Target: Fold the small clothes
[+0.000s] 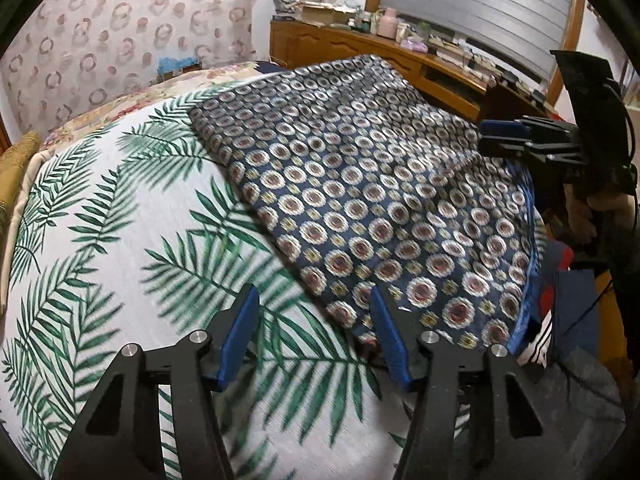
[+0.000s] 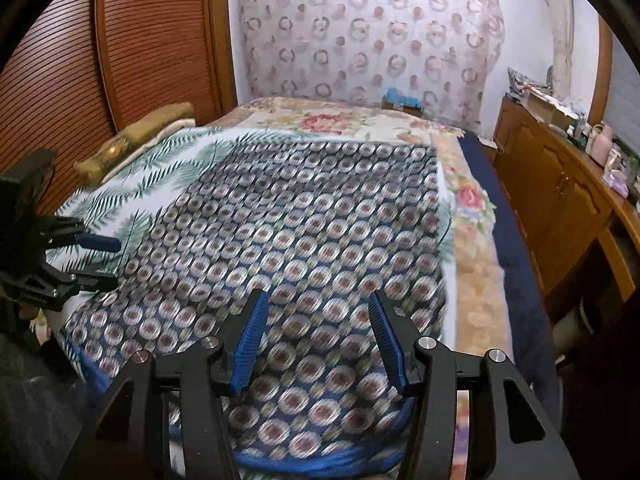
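Note:
A dark blue garment (image 1: 360,200) printed with round medallions lies spread flat on a white palm-leaf sheet (image 1: 120,240) on the bed. My left gripper (image 1: 314,294) hovers open at the garment's near left corner, over the sheet, with nothing between its blue pads. In this view my right gripper (image 1: 500,136) reaches in over the garment's right edge. In the right wrist view the garment (image 2: 300,220) fills the middle and its blue-trimmed hem lies nearest. My right gripper (image 2: 316,298) stands open above it, empty. My left gripper (image 2: 102,260) shows at the left edge, beside the cloth.
A floral blanket (image 2: 340,120) covers the far end of the bed, and a golden pillow (image 2: 136,136) lies at the far left. A wooden dresser (image 2: 560,200) cluttered with small items runs along the right. A louvered wooden door (image 2: 120,40) and a patterned curtain (image 2: 360,32) stand behind.

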`<action>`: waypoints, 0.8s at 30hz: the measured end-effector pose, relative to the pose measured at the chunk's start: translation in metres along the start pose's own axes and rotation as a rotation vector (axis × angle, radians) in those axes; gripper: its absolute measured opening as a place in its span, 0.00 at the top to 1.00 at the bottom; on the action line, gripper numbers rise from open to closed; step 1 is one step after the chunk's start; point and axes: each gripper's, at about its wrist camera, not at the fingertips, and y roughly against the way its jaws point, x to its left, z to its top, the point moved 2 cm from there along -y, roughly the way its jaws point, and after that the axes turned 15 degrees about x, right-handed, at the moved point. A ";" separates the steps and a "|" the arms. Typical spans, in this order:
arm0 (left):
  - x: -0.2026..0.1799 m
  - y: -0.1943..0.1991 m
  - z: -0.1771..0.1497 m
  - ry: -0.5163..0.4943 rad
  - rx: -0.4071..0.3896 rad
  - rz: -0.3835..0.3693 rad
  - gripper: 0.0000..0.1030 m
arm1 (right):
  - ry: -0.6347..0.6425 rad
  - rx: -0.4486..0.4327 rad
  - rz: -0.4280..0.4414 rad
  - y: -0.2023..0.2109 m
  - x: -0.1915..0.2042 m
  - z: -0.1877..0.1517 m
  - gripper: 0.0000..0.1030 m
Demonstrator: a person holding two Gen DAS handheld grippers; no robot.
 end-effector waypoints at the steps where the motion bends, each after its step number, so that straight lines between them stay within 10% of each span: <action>1: -0.002 -0.001 -0.001 -0.003 0.007 0.002 0.43 | 0.002 0.003 0.001 0.000 0.002 -0.003 0.48; 15: -0.024 0.005 -0.020 -0.016 0.034 -0.079 0.55 | -0.002 0.026 0.000 0.011 0.012 -0.022 0.48; 21: -0.028 0.003 -0.020 -0.017 0.067 -0.186 0.93 | -0.004 0.021 0.012 0.012 0.013 -0.026 0.48; 24: -0.028 0.015 -0.015 -0.013 0.023 -0.217 0.97 | 0.008 0.022 0.019 0.008 0.016 -0.025 0.47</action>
